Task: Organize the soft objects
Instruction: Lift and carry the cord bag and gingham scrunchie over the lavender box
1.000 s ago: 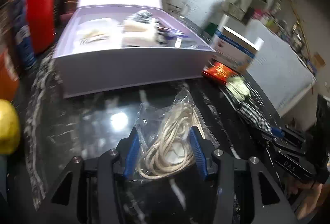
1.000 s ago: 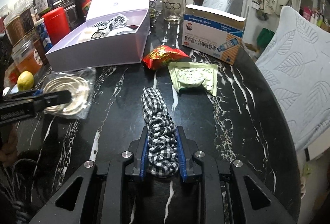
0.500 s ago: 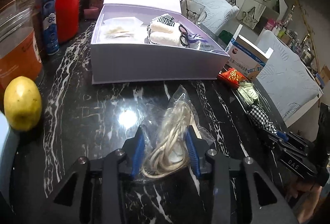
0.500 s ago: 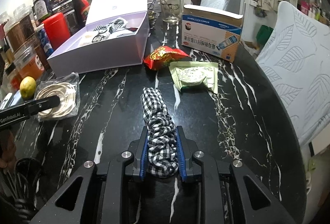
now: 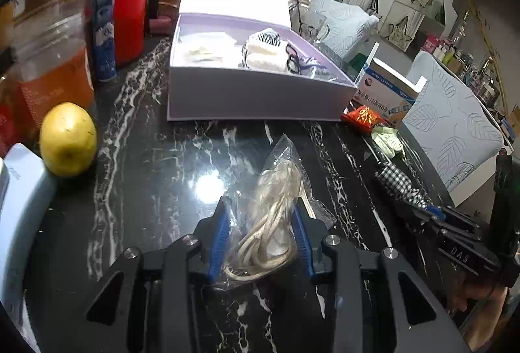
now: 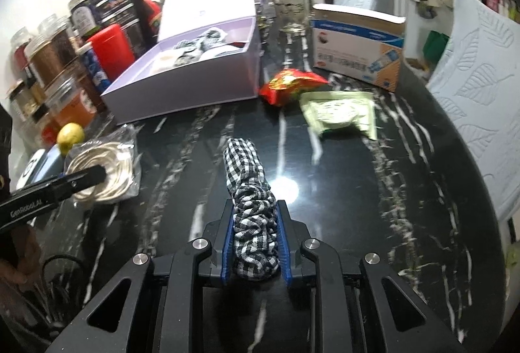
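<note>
My left gripper (image 5: 261, 223) is shut on a clear bag of coiled cream cord (image 5: 276, 210), squeezed between the blue pads just above the black marble table (image 5: 146, 190). The same bag of cord (image 6: 104, 171) shows in the right wrist view under the left gripper's finger. My right gripper (image 6: 255, 236) is shut on a black-and-white checked scrunchie (image 6: 250, 190) that reaches forward along the table; this scrunchie (image 5: 399, 184) also appears at the right of the left wrist view. Beyond both stands an open lilac box (image 5: 260, 93), the same lilac box (image 6: 195, 86) with soft items inside.
A yellow lemon (image 5: 68, 138), jars and a red canister (image 5: 130, 11) line the left side. A red snack packet (image 6: 289, 83), a pale green sachet (image 6: 341, 112) and a blue-and-white carton (image 6: 357, 50) lie right of the box. A chair back (image 6: 481, 93) stands past the table's right edge.
The left gripper has closed tighter on the bag of cord and drawn back from the lilac box, bringing the lemon into view. The right gripper keeps its hold on the scrunchie, nearly still.
</note>
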`<state>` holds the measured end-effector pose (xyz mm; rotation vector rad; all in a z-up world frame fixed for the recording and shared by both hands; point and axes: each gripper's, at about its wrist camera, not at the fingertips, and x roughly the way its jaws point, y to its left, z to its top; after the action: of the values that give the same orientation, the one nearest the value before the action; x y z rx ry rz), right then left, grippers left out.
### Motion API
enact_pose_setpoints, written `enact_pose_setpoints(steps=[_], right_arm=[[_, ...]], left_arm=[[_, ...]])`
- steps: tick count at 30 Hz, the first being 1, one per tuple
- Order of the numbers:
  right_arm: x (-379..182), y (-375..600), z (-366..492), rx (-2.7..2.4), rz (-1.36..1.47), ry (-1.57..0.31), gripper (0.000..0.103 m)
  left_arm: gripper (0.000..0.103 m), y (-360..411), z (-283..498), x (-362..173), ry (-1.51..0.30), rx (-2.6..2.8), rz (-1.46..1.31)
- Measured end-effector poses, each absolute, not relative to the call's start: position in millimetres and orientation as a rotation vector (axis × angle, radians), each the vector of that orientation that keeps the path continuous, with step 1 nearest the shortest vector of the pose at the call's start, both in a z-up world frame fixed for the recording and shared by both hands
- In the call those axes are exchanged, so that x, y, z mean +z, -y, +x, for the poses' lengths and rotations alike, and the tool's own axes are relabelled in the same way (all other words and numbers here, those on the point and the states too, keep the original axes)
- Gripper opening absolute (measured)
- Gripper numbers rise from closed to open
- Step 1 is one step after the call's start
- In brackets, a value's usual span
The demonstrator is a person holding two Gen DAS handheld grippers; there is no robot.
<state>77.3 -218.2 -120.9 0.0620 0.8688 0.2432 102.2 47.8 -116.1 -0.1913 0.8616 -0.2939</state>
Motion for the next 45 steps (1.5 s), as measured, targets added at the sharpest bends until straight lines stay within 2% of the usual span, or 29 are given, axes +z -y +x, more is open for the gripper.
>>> enact_pose_setpoints(steps=[12,22,34,45], right_arm=[[-101.9,189.4,72.0,0.363,0.032,-0.823,0.023],[-53.0,180.7,74.1,0.457,0.026,-0.707,0.023],[23.2,162.5,102.5,0.538,-0.061,-0.55,0.023],[62.7,159.1,143.0,0.542,-0.05,-0.471,0.023]], left_arm=[[0.037,-44.7,89.5,-80.4,-0.789,-0.297,-0.148],[0.037,-42.5,90.9,-41.6,-0.684,-0.301,-0.12],[0.037,-47.2,123.5,27.5,-0.512,-0.302,-0.096],[0.037,-40.9,168.4,58.9,-0.442,-0.268,-0.065]])
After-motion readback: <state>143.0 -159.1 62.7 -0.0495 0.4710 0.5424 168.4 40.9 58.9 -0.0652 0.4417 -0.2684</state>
